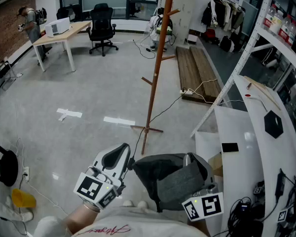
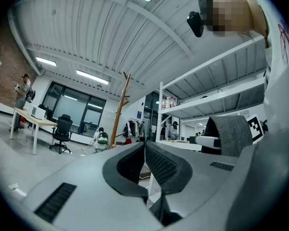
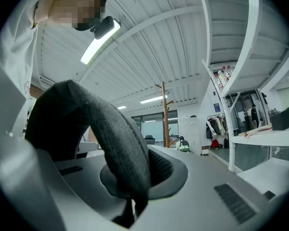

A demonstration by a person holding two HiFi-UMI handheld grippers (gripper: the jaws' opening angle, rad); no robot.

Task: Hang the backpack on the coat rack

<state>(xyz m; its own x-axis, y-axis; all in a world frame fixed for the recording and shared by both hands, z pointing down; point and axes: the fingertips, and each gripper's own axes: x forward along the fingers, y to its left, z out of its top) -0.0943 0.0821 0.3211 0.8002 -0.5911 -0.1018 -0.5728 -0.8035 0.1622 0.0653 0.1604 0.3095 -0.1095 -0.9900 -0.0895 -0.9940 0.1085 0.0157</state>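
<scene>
My right claw (image 1: 190,158) grips the strap (image 3: 111,129) of the grey backpack (image 1: 167,180), my left claw (image 1: 124,149) is clenched empty beside it, the wooden coat rack (image 1: 160,58) well ahead.

The dark grey fabric backpack (image 1: 170,179) is held up close in front of the person, its body sagging below its wide felt-like grey strap (image 3: 106,138). That strap arches up in a loop and is pinched between the closed jaws of the right gripper (image 3: 149,170). The tall red-brown wooden coat rack (image 1: 158,68) stands upright on its cross-shaped foot beyond the backpack, well apart from it, with short pegs angled upward along the pole.
</scene>
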